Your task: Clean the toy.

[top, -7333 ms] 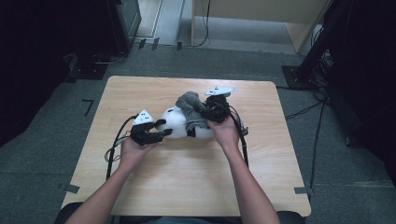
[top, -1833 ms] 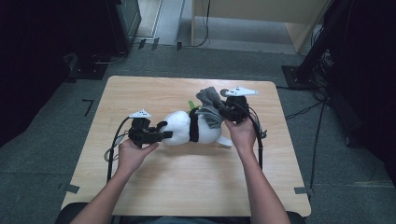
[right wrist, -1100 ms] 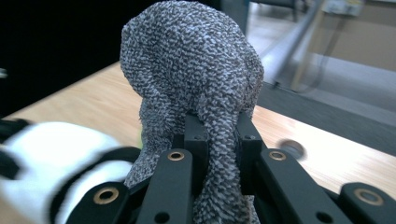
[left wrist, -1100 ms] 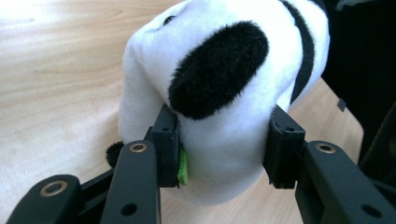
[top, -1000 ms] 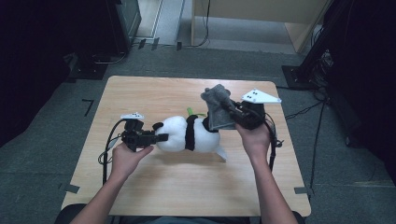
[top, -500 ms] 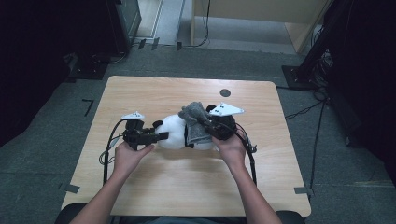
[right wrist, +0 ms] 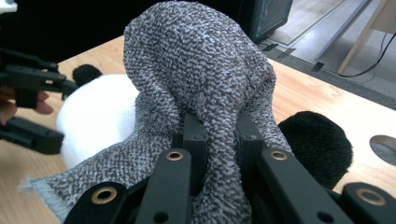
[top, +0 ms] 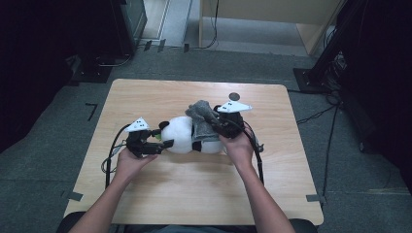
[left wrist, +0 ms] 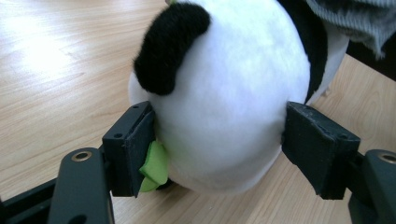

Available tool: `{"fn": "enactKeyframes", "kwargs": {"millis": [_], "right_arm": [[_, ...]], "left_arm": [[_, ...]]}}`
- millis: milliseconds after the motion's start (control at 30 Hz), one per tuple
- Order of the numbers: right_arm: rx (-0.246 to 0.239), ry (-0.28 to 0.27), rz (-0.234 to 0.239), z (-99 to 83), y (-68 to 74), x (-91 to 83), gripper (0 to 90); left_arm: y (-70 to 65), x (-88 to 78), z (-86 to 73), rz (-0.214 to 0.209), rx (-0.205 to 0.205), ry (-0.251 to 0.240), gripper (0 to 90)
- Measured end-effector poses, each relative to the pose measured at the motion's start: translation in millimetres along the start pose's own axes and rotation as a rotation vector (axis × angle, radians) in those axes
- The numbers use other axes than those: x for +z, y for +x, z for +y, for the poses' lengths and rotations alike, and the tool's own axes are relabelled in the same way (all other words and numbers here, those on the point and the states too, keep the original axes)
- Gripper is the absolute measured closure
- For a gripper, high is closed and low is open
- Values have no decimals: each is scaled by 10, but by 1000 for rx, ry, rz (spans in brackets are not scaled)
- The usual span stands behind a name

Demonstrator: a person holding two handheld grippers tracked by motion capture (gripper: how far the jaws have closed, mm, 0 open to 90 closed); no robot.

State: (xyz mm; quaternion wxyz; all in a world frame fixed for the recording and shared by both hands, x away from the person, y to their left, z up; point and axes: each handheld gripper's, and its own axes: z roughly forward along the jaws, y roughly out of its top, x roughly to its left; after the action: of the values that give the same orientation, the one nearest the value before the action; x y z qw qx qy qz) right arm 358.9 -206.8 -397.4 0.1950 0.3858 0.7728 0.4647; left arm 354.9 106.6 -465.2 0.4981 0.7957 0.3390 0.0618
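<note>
Bare table [top: 194, 194] lies open all round the panda [top: 182, 136] and grey cloth [top: 201, 114].

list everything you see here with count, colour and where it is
plush panda: 1, white and black, lying mid-table between the two tools
cloth: 1, grey knit, draped over the panda's body, pinched by the right tool
green tag: 1, green, under the panda's head by one left jaw
table: 1, light wood, centre of view
hole: 1, dark, round, far side of the tabletop
floor: grey carpet around the table
left tool: 1, black, jaws either side of the panda's head, just been opening
right tool: 1, black, shut on the cloth
</note>
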Motion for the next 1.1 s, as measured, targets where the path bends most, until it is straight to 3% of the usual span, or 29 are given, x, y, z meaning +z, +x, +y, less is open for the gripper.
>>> {"fn": "enactKeyframes", "kwargs": {"millis": [167,267,367,467,500,600,733,867,967,1100], "right_arm": [[8,9,0,49,-49,67,801],[18,8,-3,56,-95,105,801],[28,4,-3,51,-121,132,801],[39,2,3,46,-148,148,801],[42,2,2,48,-154,154,802],[39,19,3,84,-169,181,801],[39,24,-2,110,-180,222,800],[58,5,-2,93,-193,251,796],[94,-11,-3,92,-217,274,789],[134,-14,13,145,-223,208,796]], "left_arm": [[17,37,-40,13,36,-34,292],[53,63,-38,15,26,-52,305],[87,84,-19,-4,17,-48,316],[122,95,-11,-21,40,-48,309],[128,111,-13,-19,67,-45,293],[112,180,-3,-4,98,-31,203],[94,268,-7,26,101,-35,160],[162,303,-28,23,73,-53,190],[163,299,-12,25,32,-50,280],[102,285,16,44,48,-34,409]]}}
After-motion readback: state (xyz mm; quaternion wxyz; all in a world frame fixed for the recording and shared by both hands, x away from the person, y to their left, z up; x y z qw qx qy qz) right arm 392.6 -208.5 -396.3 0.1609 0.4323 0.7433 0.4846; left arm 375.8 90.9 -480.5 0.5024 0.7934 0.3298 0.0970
